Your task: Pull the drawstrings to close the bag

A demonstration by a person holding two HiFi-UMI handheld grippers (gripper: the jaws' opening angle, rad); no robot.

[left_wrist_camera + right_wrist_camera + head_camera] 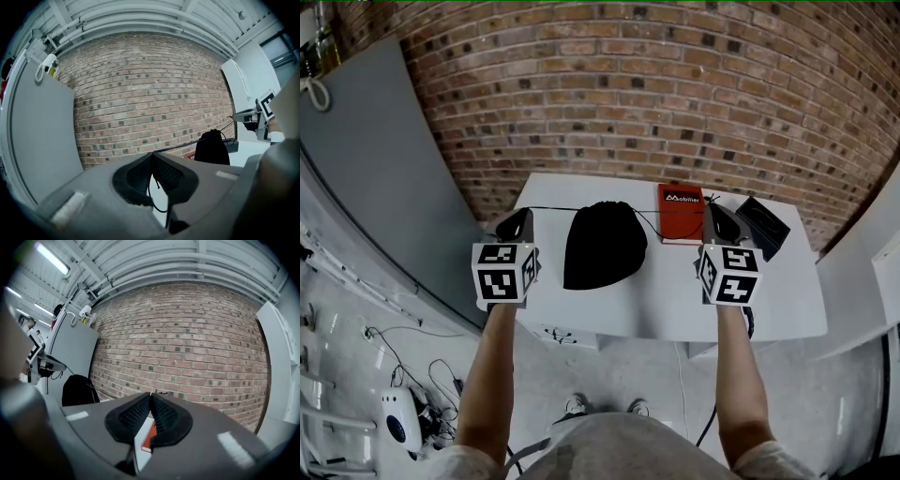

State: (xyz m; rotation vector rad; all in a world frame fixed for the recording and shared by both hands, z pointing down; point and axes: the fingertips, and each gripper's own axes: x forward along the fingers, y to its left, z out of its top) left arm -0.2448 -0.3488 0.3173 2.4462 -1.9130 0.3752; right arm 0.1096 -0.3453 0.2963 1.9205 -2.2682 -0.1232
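**Pinched Both Cords, Stretched Wide**

Held the left tool [523,217] at centre left and the right tool [712,212] at centre right, well apart, presumably to draw both cords outward from the mouth. Pressed each shut on its cord: the left drawstring [553,208] in one, the right drawstring [226,123] in the other (thin, hard to trace past the red box [680,214]). Found the bag [602,246] mid-frame on the white surface [675,300]: black, rounded, neck apparently gathered.

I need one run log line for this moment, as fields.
left gripper: shut on left drawstring | right gripper: shut on right drawstring | bag: on table, mouth gathered
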